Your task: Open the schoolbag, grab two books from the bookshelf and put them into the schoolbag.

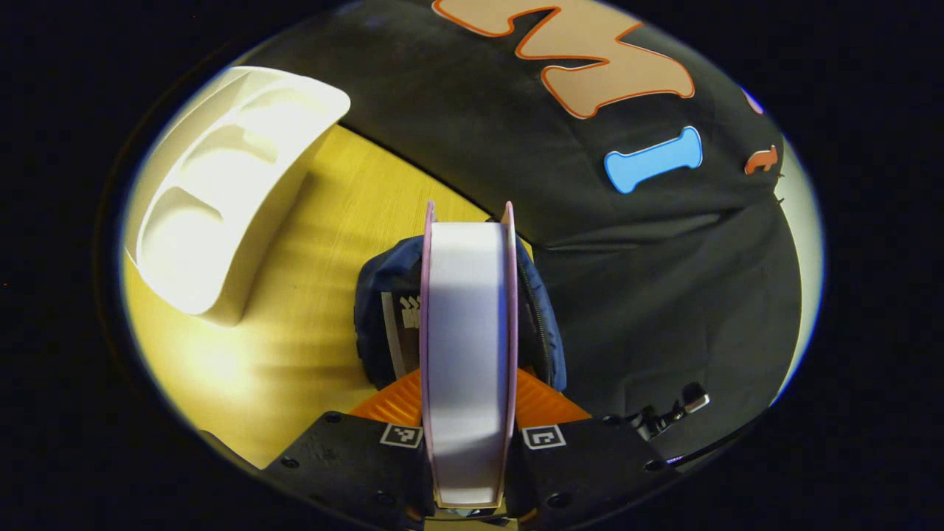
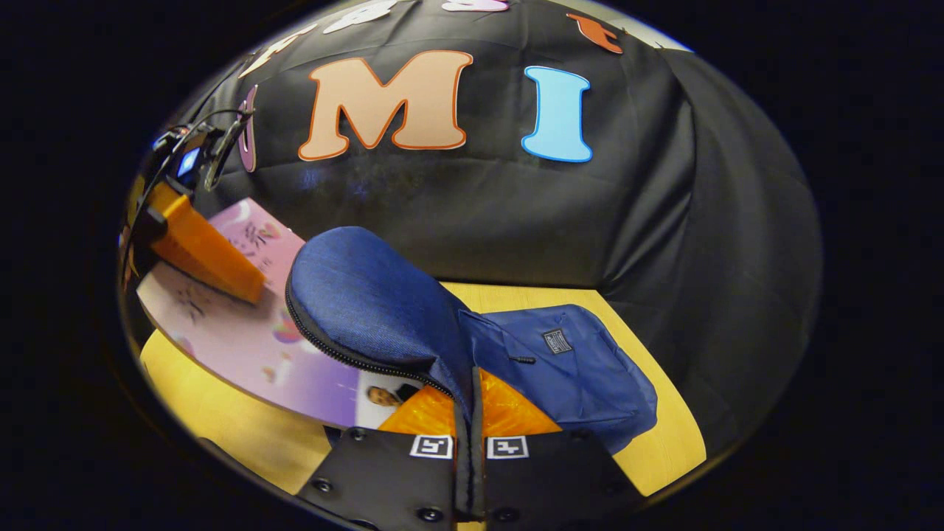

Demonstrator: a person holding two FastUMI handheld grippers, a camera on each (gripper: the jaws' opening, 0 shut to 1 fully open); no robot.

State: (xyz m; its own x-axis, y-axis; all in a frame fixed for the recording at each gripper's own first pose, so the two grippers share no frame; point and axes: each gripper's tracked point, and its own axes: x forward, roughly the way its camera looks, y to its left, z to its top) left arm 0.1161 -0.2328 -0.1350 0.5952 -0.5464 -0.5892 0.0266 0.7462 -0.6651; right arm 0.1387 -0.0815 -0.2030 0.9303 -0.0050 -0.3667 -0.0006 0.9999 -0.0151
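My left gripper (image 1: pixel 469 402) is shut on a pink-covered book (image 1: pixel 468 332), which I see edge-on with its white pages towards me. The book's far end stands at the mouth of the navy schoolbag (image 1: pixel 376 317). In the right gripper view, my right gripper (image 2: pixel 470 417) is shut on the zipper edge of the bag's flap (image 2: pixel 369 302) and holds it raised. The pink book (image 2: pixel 243 332) lies slanted under that flap. A finger (image 2: pixel 206 258) of the left gripper presses on its cover. The bag's body (image 2: pixel 582 369) lies flat on the table.
A white moulded bookshelf (image 1: pixel 221 199) stands at the left on the yellow wooden table (image 1: pixel 317 243). The booth's black cloth hangs close behind the bag. Bare tabletop (image 2: pixel 664 442) shows to the right of the bag.
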